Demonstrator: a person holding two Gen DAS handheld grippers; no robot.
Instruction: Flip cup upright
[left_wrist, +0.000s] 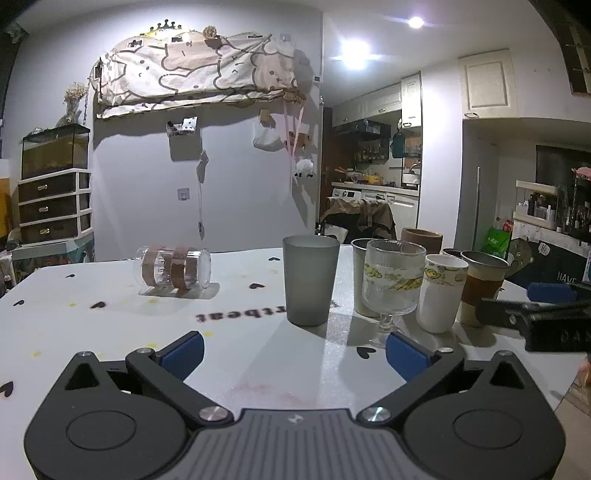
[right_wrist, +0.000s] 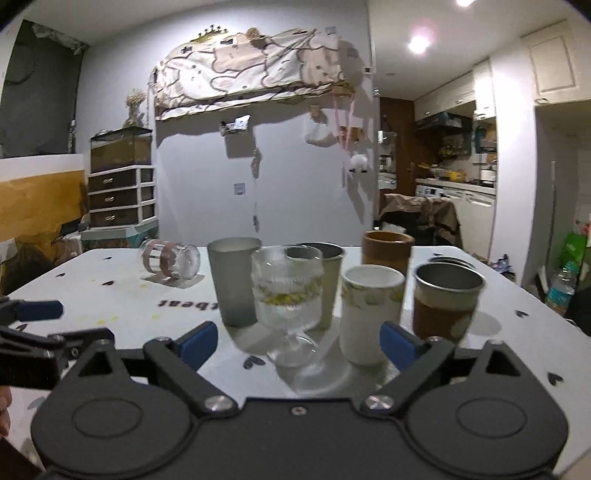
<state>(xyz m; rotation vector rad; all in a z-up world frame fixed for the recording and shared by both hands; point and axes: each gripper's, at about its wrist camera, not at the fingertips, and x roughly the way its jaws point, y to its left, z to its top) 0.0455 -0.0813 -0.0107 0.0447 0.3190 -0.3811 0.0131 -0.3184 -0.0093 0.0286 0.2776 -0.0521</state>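
Both wide open, left claw (left_wrist: 294, 356), right claw (right_wrist: 298, 341), empty.

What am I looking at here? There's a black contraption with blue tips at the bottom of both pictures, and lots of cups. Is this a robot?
No robot arm here: a person holds a two-finger tool in each hand, with a wide-angle camera looking along its fingers. One picture comes from the left hand-held gripper, the other from the right hand-held gripper. The blue tips are its finger pads. Both are open and hold nothing.

On the white table a clear cup with brown bands lies on its side, away from the rest; it is the one to stand up. Upright nearby are a grey tumbler, a ribbed stemmed glass, a white paper cup and several more cups behind.
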